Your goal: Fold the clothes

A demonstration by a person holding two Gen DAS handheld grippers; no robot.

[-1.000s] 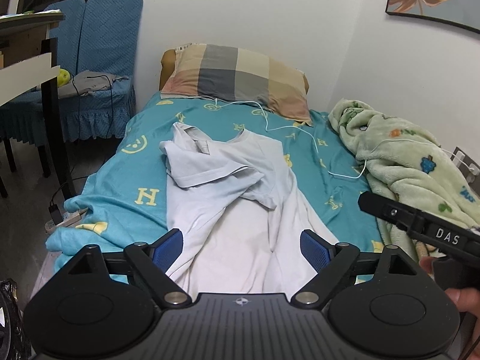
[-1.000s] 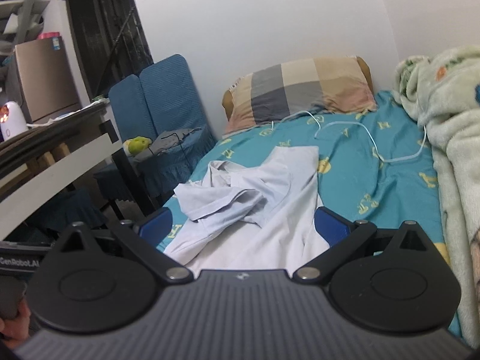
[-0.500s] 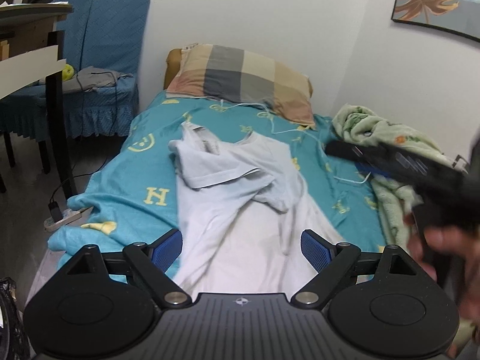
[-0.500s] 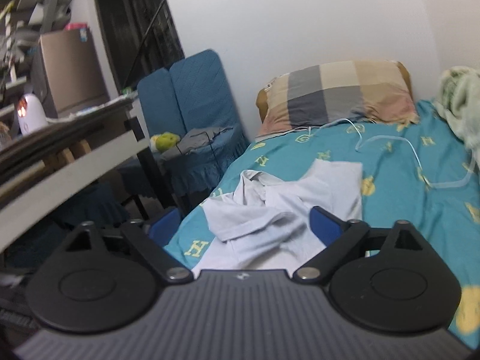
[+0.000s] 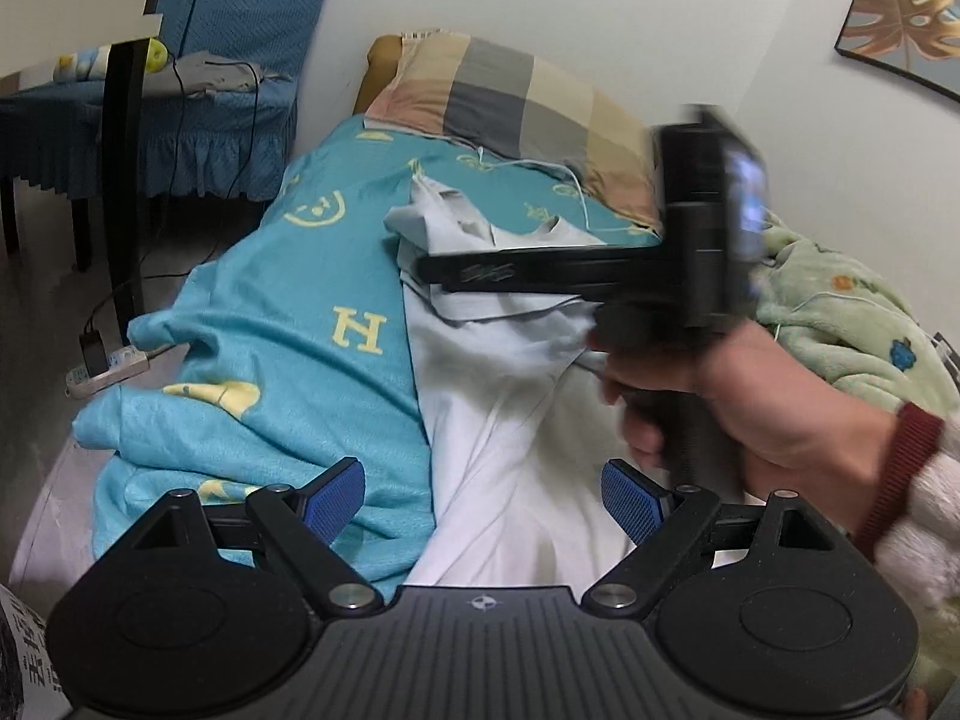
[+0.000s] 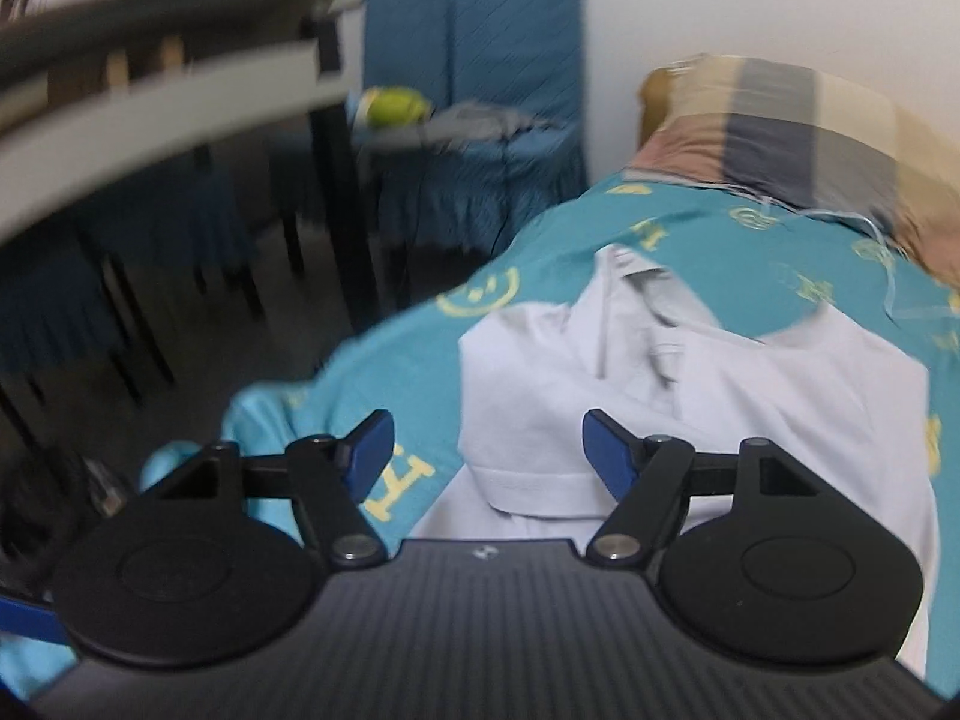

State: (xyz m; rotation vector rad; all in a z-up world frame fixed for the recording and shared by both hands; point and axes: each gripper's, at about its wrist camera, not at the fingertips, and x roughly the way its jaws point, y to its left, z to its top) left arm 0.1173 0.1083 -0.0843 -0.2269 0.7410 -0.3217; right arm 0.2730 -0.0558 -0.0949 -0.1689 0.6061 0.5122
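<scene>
A pale blue-white shirt (image 5: pixel 504 384) lies crumpled along the teal bed sheet (image 5: pixel 288 312), its collar toward the pillow. My left gripper (image 5: pixel 483 498) is open, low over the shirt's near end, nothing between its blue pads. The right tool's black body crosses the left wrist view above the shirt, held by a hand (image 5: pixel 744 396) in a sleeve with a dark red cuff. In the right wrist view the shirt (image 6: pixel 690 372) shows its folded sleeve and collar, and my right gripper (image 6: pixel 486 450) hangs open just over that sleeve's hem. The view is blurred.
A checked pillow (image 5: pixel 516 96) lies at the head of the bed with a white cable (image 5: pixel 564 180) beside it. A green fleece blanket (image 5: pixel 852 324) is piled on the right. Blue-covered chairs (image 5: pixel 198 96), a dark table leg (image 5: pixel 120 180) and a power strip (image 5: pixel 108 372) stand left of the bed.
The right tool has swung left across the left wrist view and now hovers over the shirt's upper part. Both cameras have moved closer to the bed and lower. Both grippers stay open.
</scene>
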